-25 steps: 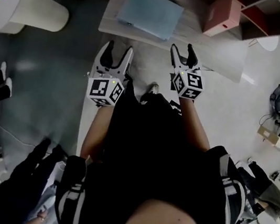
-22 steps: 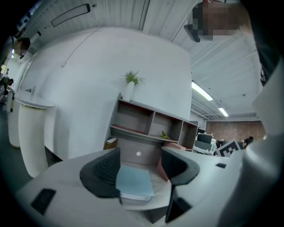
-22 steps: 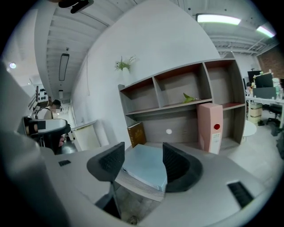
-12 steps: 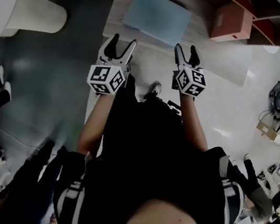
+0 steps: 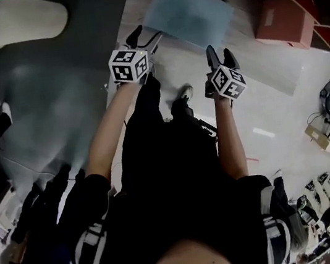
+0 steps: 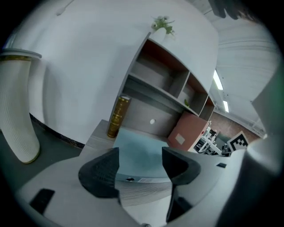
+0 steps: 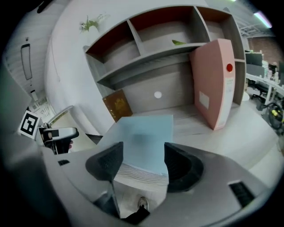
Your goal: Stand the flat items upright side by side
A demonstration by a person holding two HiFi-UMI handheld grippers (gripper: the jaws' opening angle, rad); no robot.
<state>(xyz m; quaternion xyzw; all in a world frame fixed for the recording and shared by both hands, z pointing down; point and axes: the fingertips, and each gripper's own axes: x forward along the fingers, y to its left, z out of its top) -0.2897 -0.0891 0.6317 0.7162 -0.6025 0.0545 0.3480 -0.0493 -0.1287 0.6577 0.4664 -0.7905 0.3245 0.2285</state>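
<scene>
Bench [image 7: 195, 122] under a wall shelf [image 7: 146, 53], light wood. Left gripper [image 6: 140, 164]: fingers [image 6: 104, 170] apart, just opened a bit wider, nothing clamped. The blue folder's [image 6: 137, 153] near edge shows in the gap, pads off it. Right gripper [image 7: 142, 162]: same, fingers [image 7: 177, 164] spread, just widened, empty, folder edge between them, no contact. Folder lies flat on the bench. Pink binder [image 7: 213, 84] stands upright to its right, clear of it. Gold-brown book [image 7: 117, 105] stands at the back by the folder's far left corner. Small plant [image 6: 162, 24] sits on top of the shelf.
</scene>
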